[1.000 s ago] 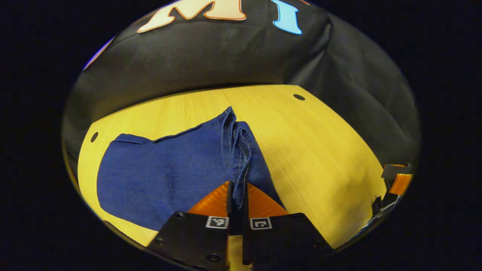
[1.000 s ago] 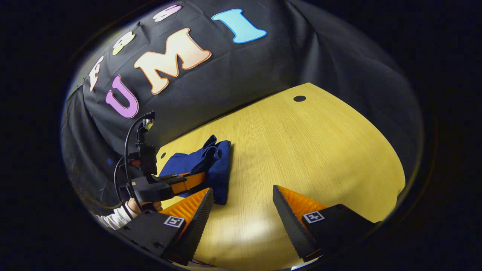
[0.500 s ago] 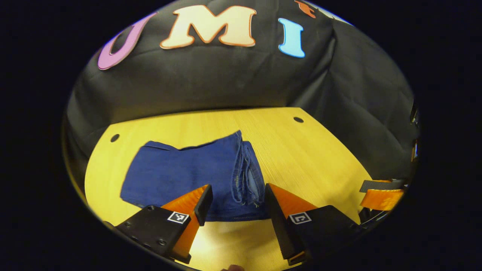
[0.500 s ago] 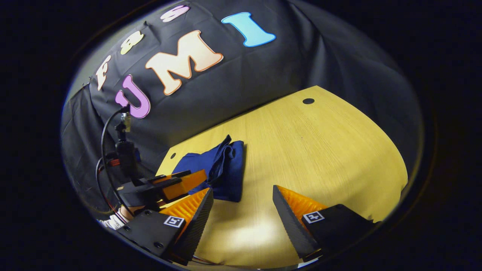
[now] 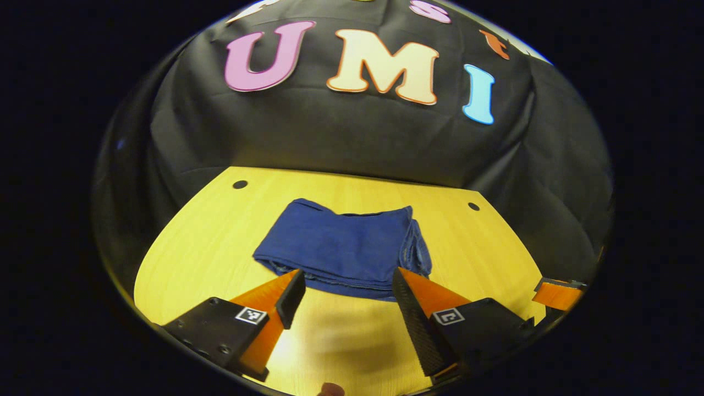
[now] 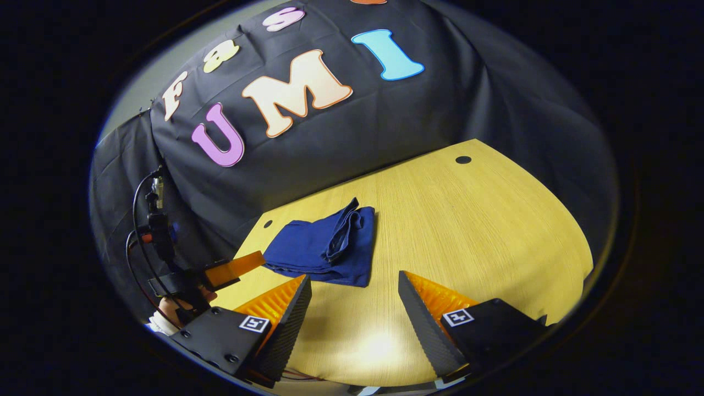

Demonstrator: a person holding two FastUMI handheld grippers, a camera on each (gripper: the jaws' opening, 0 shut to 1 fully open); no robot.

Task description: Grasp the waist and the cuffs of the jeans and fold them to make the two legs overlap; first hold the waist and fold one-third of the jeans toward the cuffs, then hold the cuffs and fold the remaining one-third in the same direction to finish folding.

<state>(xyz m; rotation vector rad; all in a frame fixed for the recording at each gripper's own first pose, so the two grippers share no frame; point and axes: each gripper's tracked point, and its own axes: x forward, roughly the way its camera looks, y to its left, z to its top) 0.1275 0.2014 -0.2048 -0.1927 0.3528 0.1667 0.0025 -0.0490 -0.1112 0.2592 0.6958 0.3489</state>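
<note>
The dark blue denim jeans (image 5: 345,250) lie folded in a small flat bundle on the yellow wooden table (image 5: 209,236). The left gripper (image 5: 346,286) with orange and black fingers is wide apart, just in front of the bundle and holding nothing. The right gripper (image 6: 355,289) is wide apart too, near the jeans (image 6: 324,245), with bare table (image 6: 484,231) between its fingers.

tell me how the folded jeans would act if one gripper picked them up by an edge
The jeans are probably floppy: lifted by one edge, the stacked layers would likely sag and unfold. They look fairly heavy for their size, being several denim layers thick. Pushed across the smooth table, they would more likely bunch than slide whole.
</note>
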